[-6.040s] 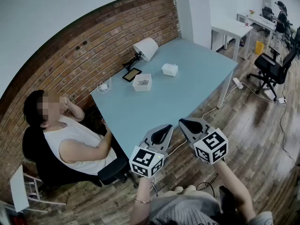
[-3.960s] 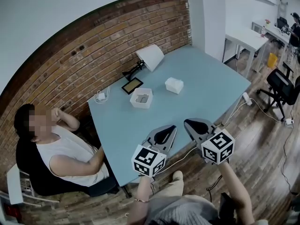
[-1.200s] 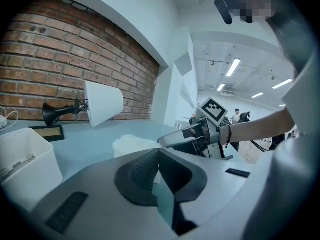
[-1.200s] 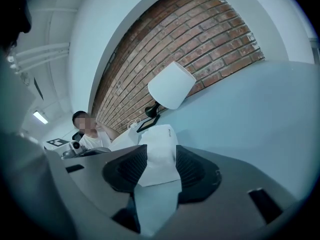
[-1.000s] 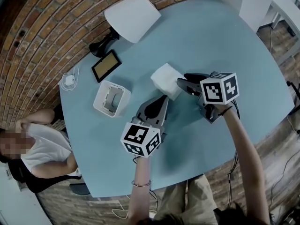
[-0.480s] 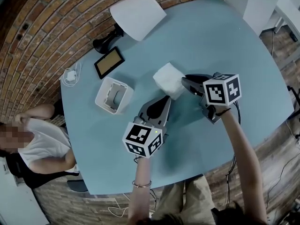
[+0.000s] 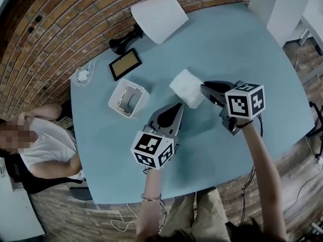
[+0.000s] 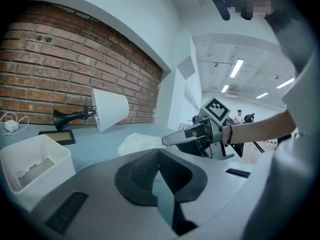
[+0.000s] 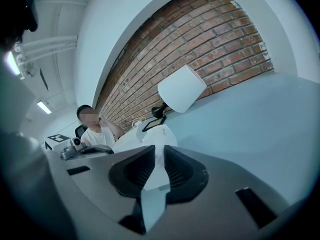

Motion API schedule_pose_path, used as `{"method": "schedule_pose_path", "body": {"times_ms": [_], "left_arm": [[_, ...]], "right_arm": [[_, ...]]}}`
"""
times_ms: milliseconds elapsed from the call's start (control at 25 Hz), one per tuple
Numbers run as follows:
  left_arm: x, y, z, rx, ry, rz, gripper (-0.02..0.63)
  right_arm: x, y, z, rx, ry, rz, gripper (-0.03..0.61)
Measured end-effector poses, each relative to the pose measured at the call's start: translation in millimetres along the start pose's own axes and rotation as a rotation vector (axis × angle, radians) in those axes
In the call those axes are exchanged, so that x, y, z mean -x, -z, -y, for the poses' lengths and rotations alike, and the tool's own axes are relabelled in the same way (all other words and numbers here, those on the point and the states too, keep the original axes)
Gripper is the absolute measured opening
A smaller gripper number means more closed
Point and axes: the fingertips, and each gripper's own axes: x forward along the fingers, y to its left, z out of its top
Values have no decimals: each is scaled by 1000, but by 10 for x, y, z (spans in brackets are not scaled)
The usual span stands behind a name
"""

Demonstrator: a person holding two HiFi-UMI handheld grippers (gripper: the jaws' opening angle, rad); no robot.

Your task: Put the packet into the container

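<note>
- The right gripper (image 7: pixel 203 87) is clamped on one edge of the white packet (image 7: pixel 185 87). Its jaws have just been closing, and a thin flap of the packet (image 9: pixel 158 170) is pinched between the pads in the right gripper view.
- Most of the packet is left beyond the fingertips, toward the brick wall (image 7: pixel 60 19), over the middle of the blue table (image 7: pixel 242 44).
- Whether the packet's far end is touching the table cannot be told.
- The left gripper (image 7: pixel 178 106) is seen with its fingertips brought together and nothing held between them (image 8: pixel 159 152).
- The left gripper is held just beside the packet's near corner, pointed toward it but apart from it.
- The white container (image 7: pixel 114 102) is stood open-topped on the table to the left of the packet, near it but not touching.
- A white-shaded lamp (image 7: pixel 159 15), a dark-framed tablet (image 7: pixel 125 63) and a white charger (image 7: pixel 83 76) are placed beyond the container, by the wall.
- A person (image 7: pixel 43 150) is seated at the table's left edge.
</note>
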Motion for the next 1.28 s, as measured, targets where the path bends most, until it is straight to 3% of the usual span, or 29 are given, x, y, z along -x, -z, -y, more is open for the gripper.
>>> {"method": "schedule_pose_path", "body": {"times_ms": [640,1000,1280], "left_arm": [[869,-585,-78,-6,-131,127,9],[1479,-556,-358,19,-247,174,9],[1696,-522,-675,45,-282,170,9]], "right_arm": [[242,-469,-952,135,-123,1,66],[31,-616,-1459,184,-192,19,66],[-340,-693,-1679,203,-209,-9,66]]}}
